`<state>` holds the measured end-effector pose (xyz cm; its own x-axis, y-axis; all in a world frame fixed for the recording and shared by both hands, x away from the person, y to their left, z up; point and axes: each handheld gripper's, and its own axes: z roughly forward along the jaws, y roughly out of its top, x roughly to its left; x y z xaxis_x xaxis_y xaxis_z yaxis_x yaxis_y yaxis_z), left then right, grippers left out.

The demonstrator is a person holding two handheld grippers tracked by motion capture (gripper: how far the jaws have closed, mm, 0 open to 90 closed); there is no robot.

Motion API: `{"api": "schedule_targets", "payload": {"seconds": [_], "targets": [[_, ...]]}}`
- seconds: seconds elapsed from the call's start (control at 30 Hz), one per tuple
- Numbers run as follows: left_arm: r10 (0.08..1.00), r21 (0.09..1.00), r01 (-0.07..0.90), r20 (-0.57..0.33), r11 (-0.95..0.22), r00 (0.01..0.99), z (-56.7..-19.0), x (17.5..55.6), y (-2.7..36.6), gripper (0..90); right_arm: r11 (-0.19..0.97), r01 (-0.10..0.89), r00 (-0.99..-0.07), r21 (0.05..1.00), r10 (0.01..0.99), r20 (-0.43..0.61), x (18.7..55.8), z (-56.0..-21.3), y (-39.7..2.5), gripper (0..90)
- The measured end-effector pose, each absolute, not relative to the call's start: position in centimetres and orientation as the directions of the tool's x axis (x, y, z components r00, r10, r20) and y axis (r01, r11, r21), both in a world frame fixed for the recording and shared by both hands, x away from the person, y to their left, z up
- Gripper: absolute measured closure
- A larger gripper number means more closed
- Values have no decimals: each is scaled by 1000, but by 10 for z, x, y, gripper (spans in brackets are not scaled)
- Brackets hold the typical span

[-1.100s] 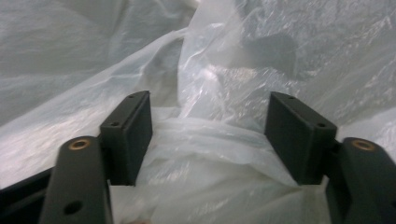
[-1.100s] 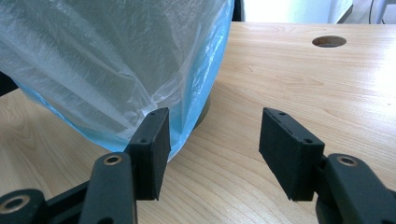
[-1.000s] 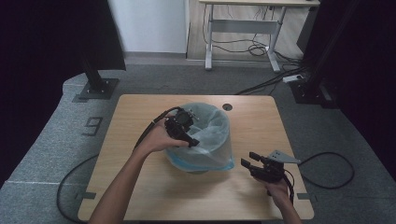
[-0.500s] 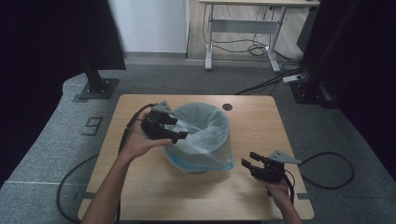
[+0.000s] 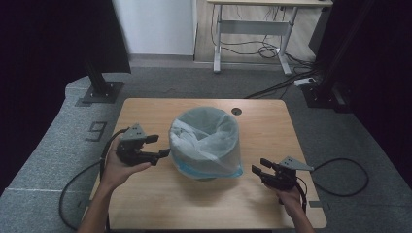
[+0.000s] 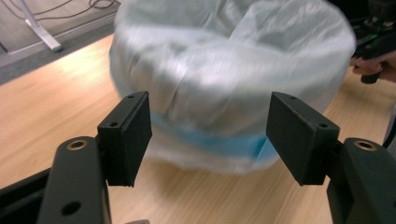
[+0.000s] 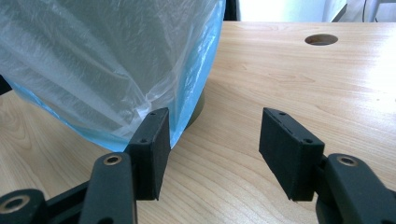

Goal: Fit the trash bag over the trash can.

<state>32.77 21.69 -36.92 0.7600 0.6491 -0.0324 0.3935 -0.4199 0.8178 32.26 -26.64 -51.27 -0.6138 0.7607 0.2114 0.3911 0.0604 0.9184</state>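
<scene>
A round bin lined with a translucent pale-blue plastic bag stands in the middle of the wooden table. The bag hangs over the rim and down the outside, with its blue edge near the table. My left gripper is just left of the bin, open, jaws pointing at it with nothing between them. My right gripper rests low at the bin's right front, open and empty, its left jaw close to the bag's hem.
A round cable hole is in the table behind the bin. Cables trail off both grippers over the table edges. A black stand base and a desk frame stand on the floor beyond.
My left gripper has let go of the bag at the bin's rim and drawn back to the left, away from the bin, now open. The right gripper has stayed in place.
</scene>
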Motion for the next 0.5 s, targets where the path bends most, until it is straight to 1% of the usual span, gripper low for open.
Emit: {"api": "schedule_targets", "payload": {"seconds": [0.23,0.5], "targets": [[670,803,419,-33,-424,742,-391,319,237,303,74,393,-616,917,761,203,323,-514,-264,421],[676,802,437,-57,-407,734,-401,320,242,298,75,391,-613,917,765,199,323,-514,-263,417]]}}
